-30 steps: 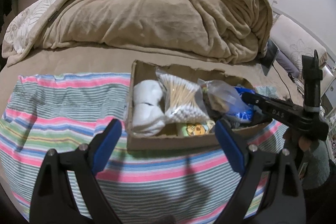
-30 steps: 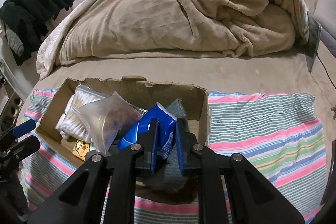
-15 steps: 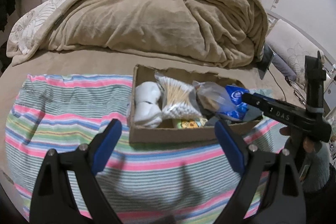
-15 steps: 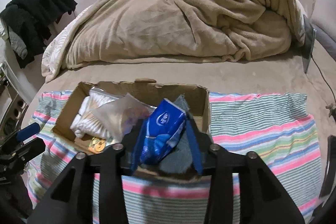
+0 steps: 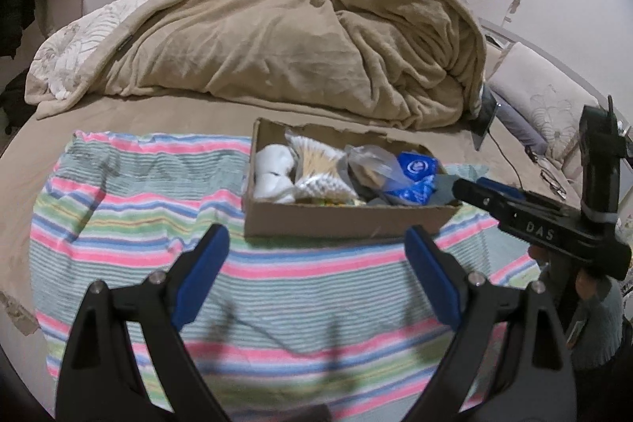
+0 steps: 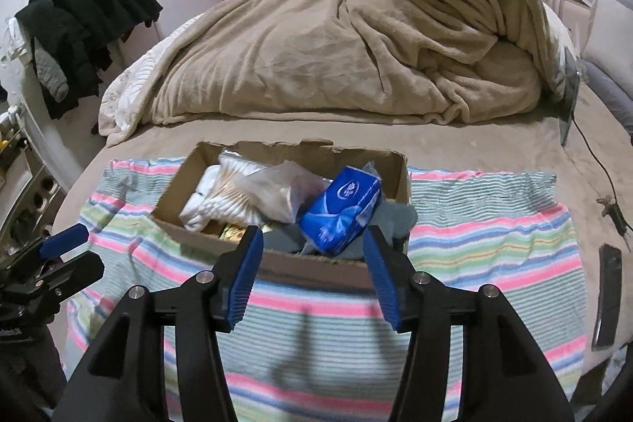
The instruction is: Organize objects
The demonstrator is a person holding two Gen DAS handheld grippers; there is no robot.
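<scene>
Blue pads on our right gripper (image 6: 312, 263) stand about half apart, nothing between them; the jaws have just been opening. The blue tissue pack (image 6: 342, 210) lies just beyond the fingertips, propped at the right end of the cardboard box (image 6: 316, 263), long axis slanting up and away, leaning on a grey cloth (image 6: 395, 220). Our right gripper is clearly the nearer one to the pack, which sits straight ahead and slightly below.

Our left gripper (image 5: 316, 279) is wide open and empty, hovering over the striped towel (image 5: 138, 208), the box ahead and a little to the right. From this side, the box holds white rolled items (image 5: 273, 173), a bag of cotton swabs (image 5: 316, 165), a clear plastic bag (image 5: 368, 165), then the tissue pack (image 5: 415, 173) at the far right. The box sits on the towel, on the bed (image 5: 39, 153), with a beige blanket (image 5: 296, 38) heaped behind.

Versus a second ago: the right jaws were clamped on the tissue pack, now it is released into the box. Both grippers have pulled back and up, so the box looks smaller in both views. We judge the organizing nearly done, since no loose things show on the towel.
</scene>
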